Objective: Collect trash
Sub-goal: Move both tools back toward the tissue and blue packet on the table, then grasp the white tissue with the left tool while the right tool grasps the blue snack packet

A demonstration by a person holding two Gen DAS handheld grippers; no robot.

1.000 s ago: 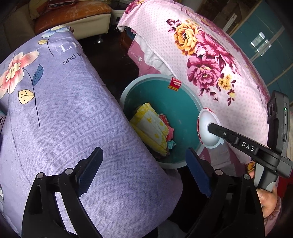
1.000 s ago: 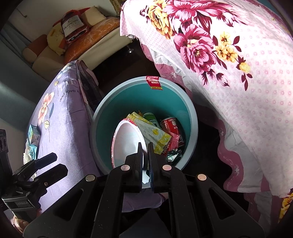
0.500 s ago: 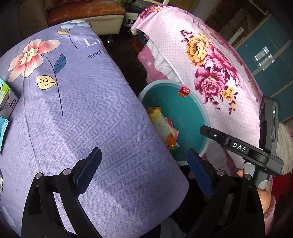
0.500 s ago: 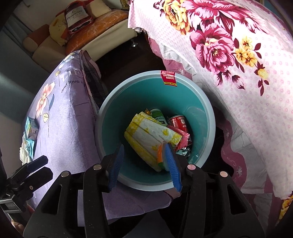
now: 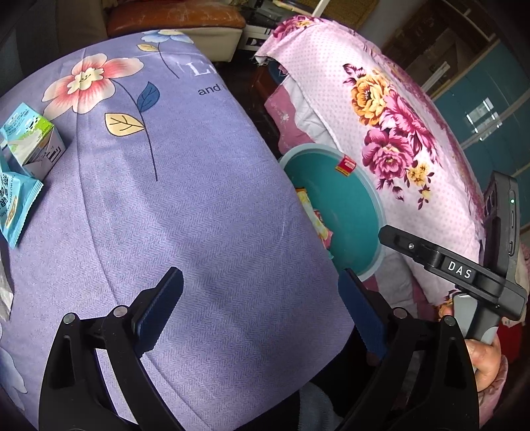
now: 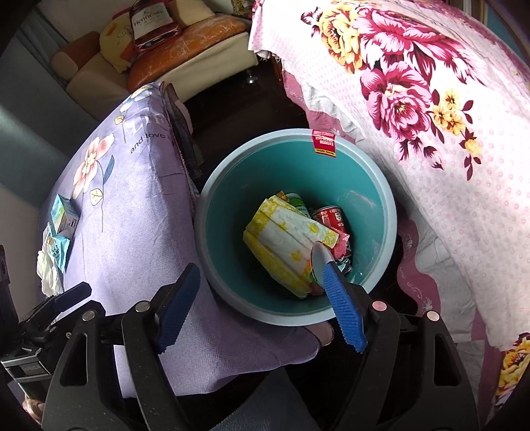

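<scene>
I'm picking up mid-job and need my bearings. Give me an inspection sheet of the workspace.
Surface: purple floral cloth over a raised surface, bin beside it.
Job's things: teal bin holds a yellow wrapper, red can, green can and a white plate, seen edge-on by the right jaw. Carton, blue packet and crumpled tissue lie on the cloth.
Clutter: nothing seen.
Grippers: left gripper open, empty, over the cloth; right gripper has just been opening, nothing between its jaws, above the bin.
Cables: nothing seen.
Surroundings: pink floral cover, sofa with a bottle box.
</scene>
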